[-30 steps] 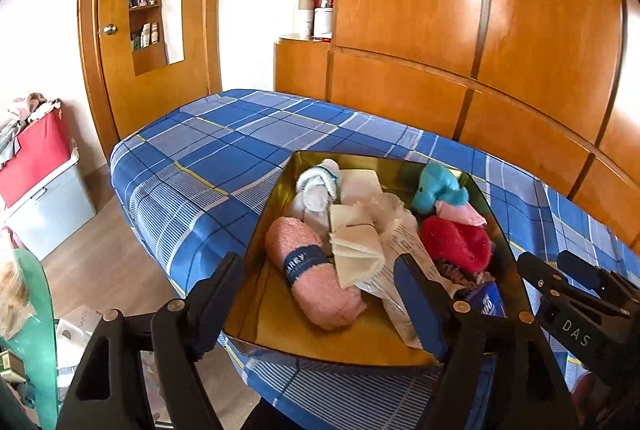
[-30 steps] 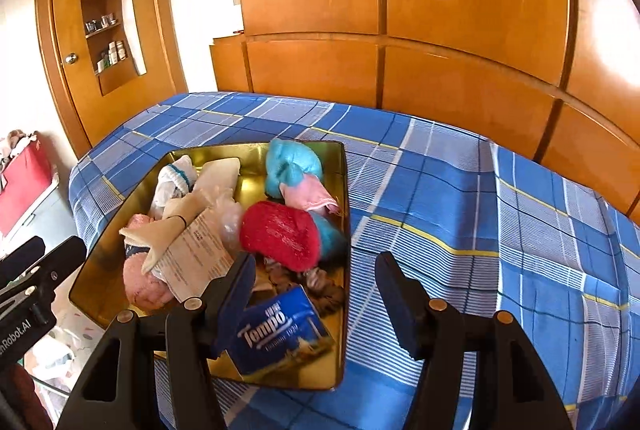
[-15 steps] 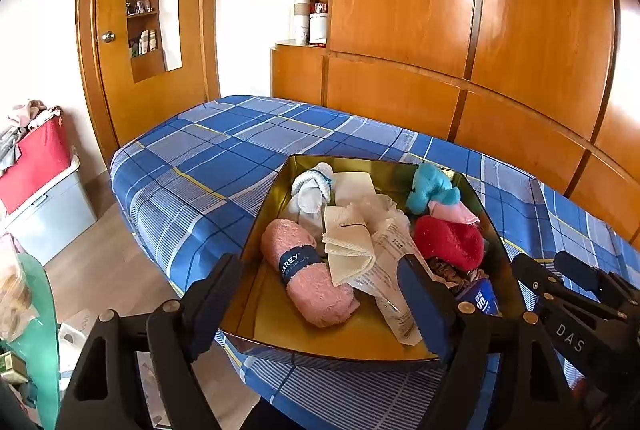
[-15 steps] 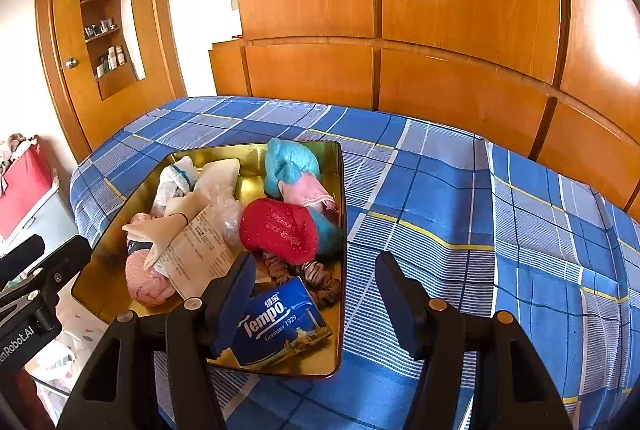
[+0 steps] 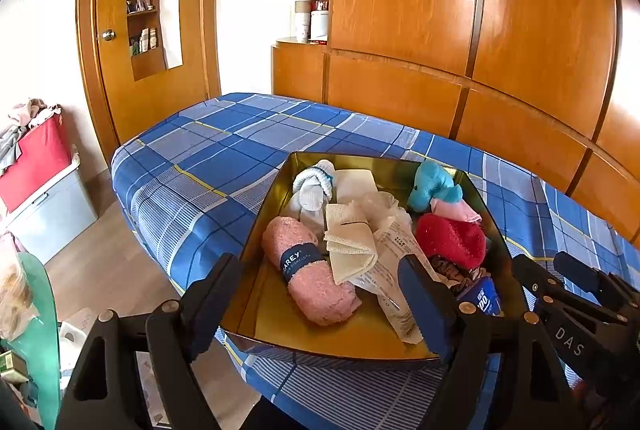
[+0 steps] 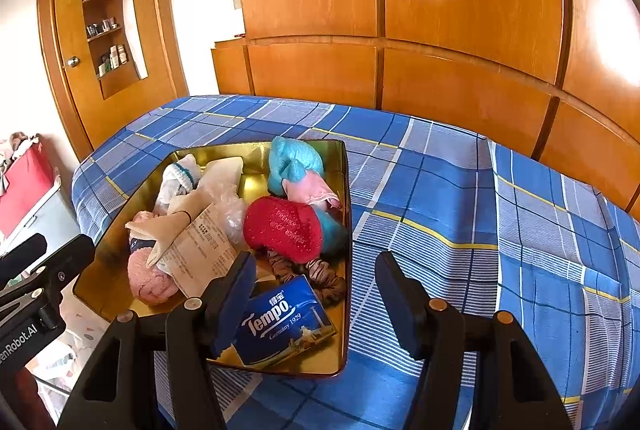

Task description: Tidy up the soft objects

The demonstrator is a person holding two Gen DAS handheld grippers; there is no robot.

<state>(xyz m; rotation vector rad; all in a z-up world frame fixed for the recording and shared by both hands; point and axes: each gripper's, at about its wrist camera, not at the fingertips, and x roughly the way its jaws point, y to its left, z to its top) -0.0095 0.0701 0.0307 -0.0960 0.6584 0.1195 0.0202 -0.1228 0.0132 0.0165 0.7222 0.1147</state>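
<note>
1. A gold metal tray (image 5: 256,294) sits on a bed spread with a blue plaid sheet (image 5: 208,165), lower centre of the left wrist view, heaped with soft goods.
2. In the tray, a rolled pink dishcloth (image 5: 312,270) with a dark band lies at left, a folded cream cloth (image 5: 350,246) beside it atop a printed paper slip (image 5: 390,258).
3. A white sock bundle (image 5: 314,189) occupies the tray's far left corner; a turquoise plush toy (image 5: 432,185) sits at far right, a red fuzzy item (image 5: 450,240) just below it.
4. A blue Tempo tissue pack (image 6: 284,318) lies in the tray's near corner, lower centre of the right wrist view, next to a striped scrunchie (image 6: 320,278).
5. The left gripper (image 5: 316,304) hangs over the tray's near edge, jaws parted wide, holding nothing.
6. The right gripper (image 6: 316,294) straddles the tray's right wall, jaws apart and empty.
7. Wooden wardrobe panels (image 6: 460,29) fill the background.
</note>
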